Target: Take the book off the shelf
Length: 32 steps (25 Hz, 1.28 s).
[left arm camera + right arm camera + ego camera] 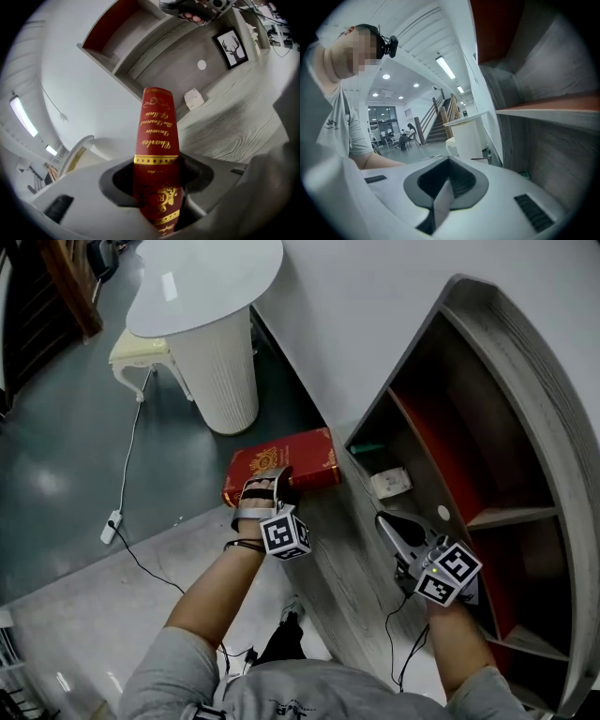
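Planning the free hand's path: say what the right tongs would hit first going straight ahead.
Probably the white table; nothing nearer shows ahead of the right tongs, though depth is unclear.

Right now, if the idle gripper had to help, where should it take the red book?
Probably grip the red book by its free short end nearest the shelf, coming from that side and pinching both flat covers; the left gripper already clamps the spine edge.

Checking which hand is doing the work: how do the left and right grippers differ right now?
Left gripper grips the red book; right gripper holds nothing. Left gripper's jaws stand apart on the book; right gripper's jaws are together. Both carry a marker cube.
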Motion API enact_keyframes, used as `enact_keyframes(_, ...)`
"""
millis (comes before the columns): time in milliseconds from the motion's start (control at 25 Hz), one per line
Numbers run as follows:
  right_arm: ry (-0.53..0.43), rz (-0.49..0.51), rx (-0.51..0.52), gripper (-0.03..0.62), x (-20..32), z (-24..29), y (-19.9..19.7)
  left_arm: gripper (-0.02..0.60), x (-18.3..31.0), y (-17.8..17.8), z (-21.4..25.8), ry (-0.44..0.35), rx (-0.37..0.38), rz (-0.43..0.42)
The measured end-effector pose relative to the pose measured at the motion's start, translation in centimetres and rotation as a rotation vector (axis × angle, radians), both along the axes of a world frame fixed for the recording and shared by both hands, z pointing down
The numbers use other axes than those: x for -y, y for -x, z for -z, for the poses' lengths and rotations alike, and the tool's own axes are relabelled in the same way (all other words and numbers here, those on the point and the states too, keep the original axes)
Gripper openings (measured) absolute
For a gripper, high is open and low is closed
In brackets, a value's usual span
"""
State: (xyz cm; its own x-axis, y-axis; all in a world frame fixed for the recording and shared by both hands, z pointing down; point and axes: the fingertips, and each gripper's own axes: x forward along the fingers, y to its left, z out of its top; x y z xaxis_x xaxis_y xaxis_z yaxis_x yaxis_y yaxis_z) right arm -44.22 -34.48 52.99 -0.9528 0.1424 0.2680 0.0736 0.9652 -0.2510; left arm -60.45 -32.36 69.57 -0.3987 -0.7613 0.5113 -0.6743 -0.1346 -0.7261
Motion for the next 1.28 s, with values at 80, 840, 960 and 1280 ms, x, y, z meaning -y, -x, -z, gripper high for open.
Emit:
enact_keyframes(80, 0.008, 0.003, -0.006, 0.009, 0.5, -0.6, 0.5, 0.249, 0.7, 0.7, -1.2, 0.019, 0.003, 0.015)
enact_keyframes(840, 0.068, -0.029, -0.014, 0.009, 3.1, -2.6, 0.3, 0.250, 2.7, 0.5, -5.5, 0.201, 0.103, 0.013)
enact_keyframes(960, 0.071, -0.029, -0.018, 0.009, 3.1, -2.8, 0.1, 0.258, 2.6, 0.3, -5.8, 0.215, 0.099, 0.021)
enact_keyframes(1280, 0.085, -0.020, -0.028, 0.009, 2.7, -3.2, -0.1, 0.289, 1.9, -0.5, -6.9, 0.286, 0.077, 0.006)
